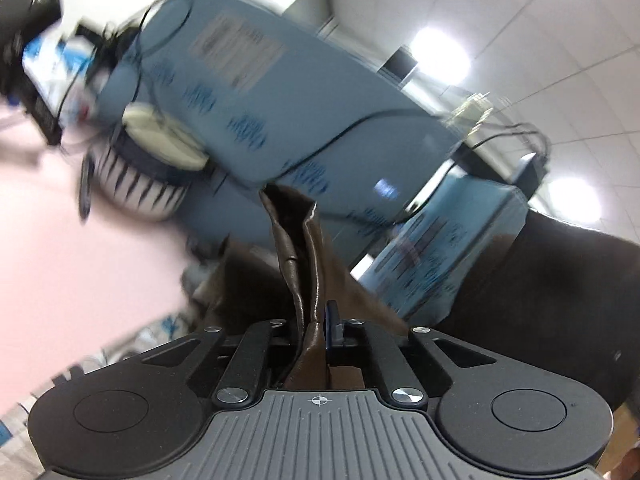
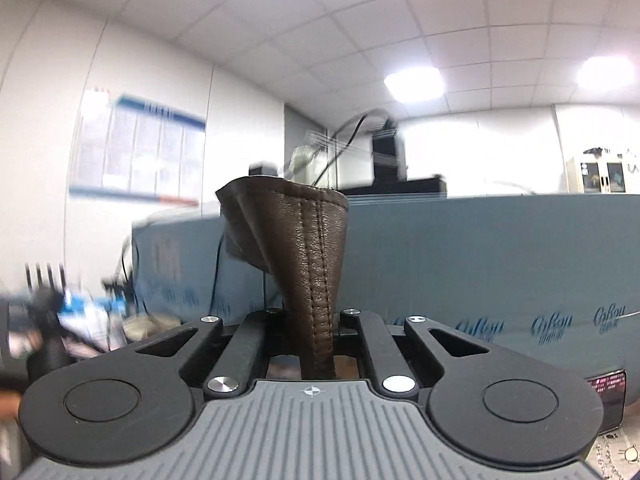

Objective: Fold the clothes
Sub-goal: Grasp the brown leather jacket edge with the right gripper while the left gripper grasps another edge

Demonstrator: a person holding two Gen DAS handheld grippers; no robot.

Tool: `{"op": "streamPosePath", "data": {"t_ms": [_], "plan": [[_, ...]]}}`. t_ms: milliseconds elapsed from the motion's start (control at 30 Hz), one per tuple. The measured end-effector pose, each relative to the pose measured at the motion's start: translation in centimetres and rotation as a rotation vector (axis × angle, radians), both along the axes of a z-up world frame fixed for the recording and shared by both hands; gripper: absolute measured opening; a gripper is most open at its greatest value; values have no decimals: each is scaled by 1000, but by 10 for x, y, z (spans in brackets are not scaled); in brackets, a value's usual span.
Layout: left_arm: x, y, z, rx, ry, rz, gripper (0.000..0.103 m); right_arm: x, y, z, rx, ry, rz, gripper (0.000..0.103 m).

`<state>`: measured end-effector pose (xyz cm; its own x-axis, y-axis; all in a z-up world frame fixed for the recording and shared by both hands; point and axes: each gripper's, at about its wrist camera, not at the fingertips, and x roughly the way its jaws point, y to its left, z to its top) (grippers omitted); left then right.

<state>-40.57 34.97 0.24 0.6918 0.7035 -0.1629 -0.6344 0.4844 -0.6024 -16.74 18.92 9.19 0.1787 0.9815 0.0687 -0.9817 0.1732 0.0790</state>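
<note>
At the centre bottom of the left wrist view, the left gripper (image 1: 316, 332) is clamped shut on a fold of the brown leather garment (image 1: 298, 248), which stands up from between the jaws as a creased strip and spreads out dark toward the lower right of the frame. At the centre bottom of the right wrist view, the right gripper (image 2: 316, 332) is likewise closed on the garment (image 2: 304, 240), pinching a stitched seam so that the hemmed edge fans out above the jaws.

No earlier picture is given, so only the present hold can be told. Each hand appears to have taken one edge or corner, which suits spreading the piece or bringing one part over another for a fold. How much of the folding is done cannot be told, since neither view shows the whole garment.

Behind the garment in both views stands a large blue-grey wrapped block (image 2: 500, 260) with printed lettering and a black cable (image 1: 360, 124) across it. In the left view, at the left of the frame, a pink surface (image 1: 80, 260) shows, and above it a round striped container (image 1: 136, 184) with a pale lid, all blurred. The leather looks stiff and thick, so it will likely hold creases but resist a tight fold.
</note>
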Motion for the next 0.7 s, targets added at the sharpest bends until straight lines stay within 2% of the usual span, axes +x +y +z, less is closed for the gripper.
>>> {"op": "streamPosePath", "data": {"t_ms": [200, 300, 400, 467, 567, 700], "plan": [[5, -32, 20, 179, -96, -98, 5, 52, -62, 33, 90, 102, -18, 4], [18, -47, 25, 230, -134, -179, 5, 79, -103, 39, 103, 117, -69, 4], [35, -62, 26, 232, -134, -298, 5, 104, -147, 38, 84, 140, -132, 4], [53, -73, 23, 223, -107, -414, 5, 116, -177, 30, 43, 151, -183, 4], [87, -92, 18, 216, -4, -575, 5, 132, -218, 9, -34, 157, -276, 4], [127, -113, 4, 199, 183, -680, 5, 153, -252, -26, -144, 228, -388, 5]]}}
